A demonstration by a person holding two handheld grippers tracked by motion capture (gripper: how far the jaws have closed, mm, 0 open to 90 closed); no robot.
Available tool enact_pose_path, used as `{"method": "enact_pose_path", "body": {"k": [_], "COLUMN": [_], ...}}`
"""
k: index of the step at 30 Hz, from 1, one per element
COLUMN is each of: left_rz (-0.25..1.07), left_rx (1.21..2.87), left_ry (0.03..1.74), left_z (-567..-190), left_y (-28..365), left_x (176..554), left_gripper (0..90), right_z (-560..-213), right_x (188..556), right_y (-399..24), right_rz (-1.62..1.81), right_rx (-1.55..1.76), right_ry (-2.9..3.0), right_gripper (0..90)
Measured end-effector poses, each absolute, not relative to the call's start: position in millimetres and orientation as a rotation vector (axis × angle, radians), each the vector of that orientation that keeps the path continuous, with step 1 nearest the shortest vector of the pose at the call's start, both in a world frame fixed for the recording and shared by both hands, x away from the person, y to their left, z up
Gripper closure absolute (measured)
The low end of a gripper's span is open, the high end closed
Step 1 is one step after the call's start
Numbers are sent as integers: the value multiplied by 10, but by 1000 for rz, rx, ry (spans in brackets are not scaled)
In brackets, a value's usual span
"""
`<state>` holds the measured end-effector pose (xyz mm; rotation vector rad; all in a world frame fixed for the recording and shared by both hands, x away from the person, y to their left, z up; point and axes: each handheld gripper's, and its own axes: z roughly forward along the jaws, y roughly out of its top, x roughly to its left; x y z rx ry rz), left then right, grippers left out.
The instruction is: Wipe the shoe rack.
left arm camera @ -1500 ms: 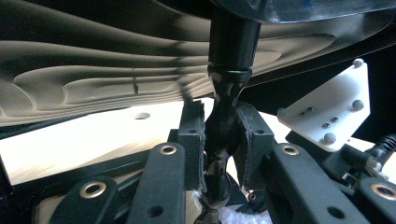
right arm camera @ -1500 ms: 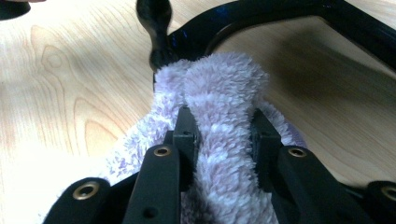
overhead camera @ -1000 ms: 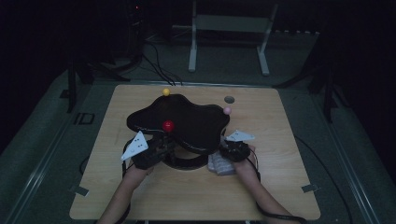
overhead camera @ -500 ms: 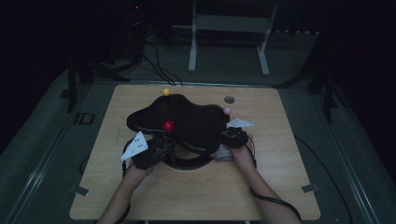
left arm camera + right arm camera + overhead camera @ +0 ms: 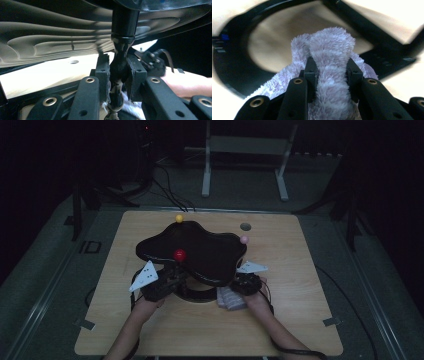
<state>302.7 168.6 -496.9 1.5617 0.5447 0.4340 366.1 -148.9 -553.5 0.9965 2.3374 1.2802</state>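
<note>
A person works at a pale wooden worktop (image 5: 300, 320) in a dim room, both forearms coming in from the near edge. A glossy black, wavy-edged tray (image 5: 200, 247) sits on a stand over the worktop's middle; broad bare wood lies open to its left, right and front, and a small round hole (image 5: 245, 226) shows near the far edge. Three small balls mark the tray: a red ball (image 5: 179, 254) on its near part, a yellow ball (image 5: 179, 218) at its far rim and a pink ball (image 5: 244, 239) at its right rim. From below, in the left gripper view, the tray's underside is ribbed in layered contour lines.

The left tongs (image 5: 118, 72), held low under the tray's near-left edge, are closed on the stand's black stem (image 5: 120, 62), a knobbly post rising to the tray. The right tongs (image 5: 331, 72) are clamped on a fluffy lilac cloth (image 5: 329, 50), its pile bunched up between the pads; it lies on the worktop beside the stand's black ring base (image 5: 234, 72), just under the tray's near-right edge. The right hand (image 5: 255, 292) rests close against the cloth.
</note>
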Motion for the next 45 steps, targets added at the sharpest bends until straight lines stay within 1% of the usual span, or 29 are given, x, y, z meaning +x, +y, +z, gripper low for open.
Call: {"method": "enact_pose_path", "body": {"k": [5, 7, 12, 14, 16, 17, 18, 19, 20, 21, 23, 25, 29, 33, 36, 37, 38, 40, 43, 44, 45], "left_rz": [431, 423, 418, 418, 418, 418, 418, 418, 418, 418, 418, 419, 427, 431, 448, 446, 449, 456, 449, 454, 468], "left_rx": [1563, 1559, 1560, 1561, 1561, 1560, 1560, 1561, 1560, 1561, 1560, 1558, 1560, 1559, 1562, 1561, 1562, 1569, 1569, 1577, 1576], "left_ry": [545, 544, 538, 537, 536, 535, 535, 535, 535, 535, 534, 534, 534, 537, 537, 539, 541, 547, 558, 561, 566], "left_z": [-4967, -4970, -4970, -4971, -4971, -4971, -4971, -4971, -4971, -4971, -4972, -4974, -4974, -4978, -4977, -4978, -4977, -4968, -4963, -4967, -4977], "left_y": [1693, 1707, 1718, 1719, 1719, 1718, 1719, 1719, 1718, 1719, 1718, 1718, 1711, 1719, 1709, 1708, 1706, 1701, 1702, 1702, 1705], "left_x": [3029, 3034, 3040, 3041, 3041, 3042, 3042, 3042, 3042, 3042, 3043, 3043, 3039, 3032, 3025, 3025, 3022, 3013, 3009, 3007, 2996], "left_gripper": [747, 747, 747, 747, 748, 747, 747, 748, 748, 747, 748, 747, 747, 747, 747, 747, 747, 746, 743, 694, 694], "right_z": [-5551, -5531, -5532, -5531, -5534, -5539, -5539, -5533, -5533, -5532, -5532, -5516, -5525, -5543, -5548, -5548, -5548, -5546, -5547, -5542, -5542], "right_x": [3337, 3221, 3309, 3380, 3520, 3661, 3661, 3816, 3816, 3909, 3964, 4196, 4241, 4028, 3726, 3540, 3540, 3343, 3238, 3170, 3170], "right_y": [-1121, -988, -1113, -1213, -1375, -1500, -1500, -1595, -1595, -1643, -1667, -1699, -1707, -1706, -1651, -1564, -1564, -1415, -1316, -1242, -1242], "right_rz": [1324, 1310, 1302, 1287, 1271, 1278, 1278, 1263, 1263, 1274, 1275, 1251, 1272, 1276, 1286, 1287, 1287, 1301, 1302, 1286, 1286], "right_rx": [835, 833, 773, 780, 825, 903, 903, 958, 958, 1002, 1017, 1095, 1134, 1112, 1028, 950, 950, 900, 854, 820, 820], "right_ry": [2444, 2435, 2455, 2431, 2385, 2355, 2355, 2326, 2326, 2318, 2314, 2273, 2262, 2256, 2305, 2346, 2346, 2386, 2407, 2416, 2416], "right_gripper": [695, 695, 690, 689, 688, 687, 687, 684, 684, 683, 682, 673, 679, 690, 693, 694, 694, 693, 693, 693, 693]}}
